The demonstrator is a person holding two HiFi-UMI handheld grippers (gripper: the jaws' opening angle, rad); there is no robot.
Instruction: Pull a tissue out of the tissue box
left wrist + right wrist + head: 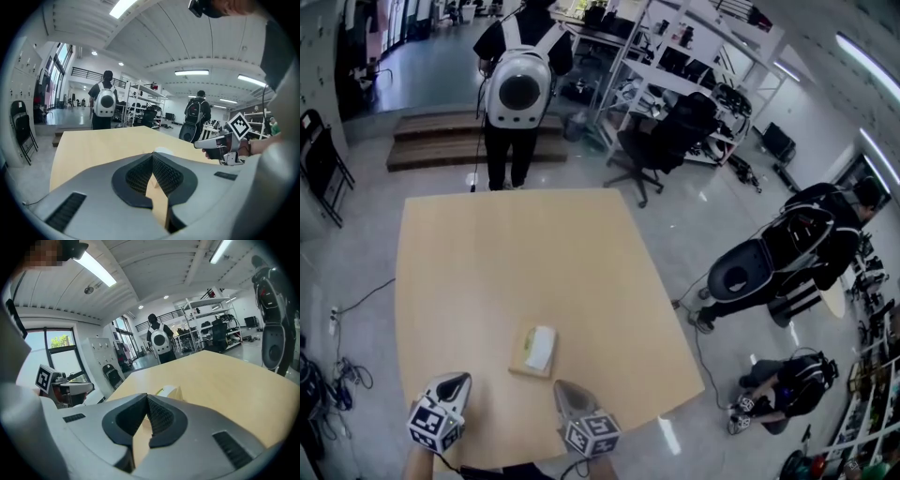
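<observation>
Left gripper (457,380) and right gripper (565,386), closed and empty, hover short of the tissue box (534,350), probably lining up a reach.

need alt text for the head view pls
A small tan cardboard tissue box with a white tissue showing on top lies on a pale wooden table, seen from above. The left claw and right claw hover at the near edge, either side of the box, not touching it.
</observation>
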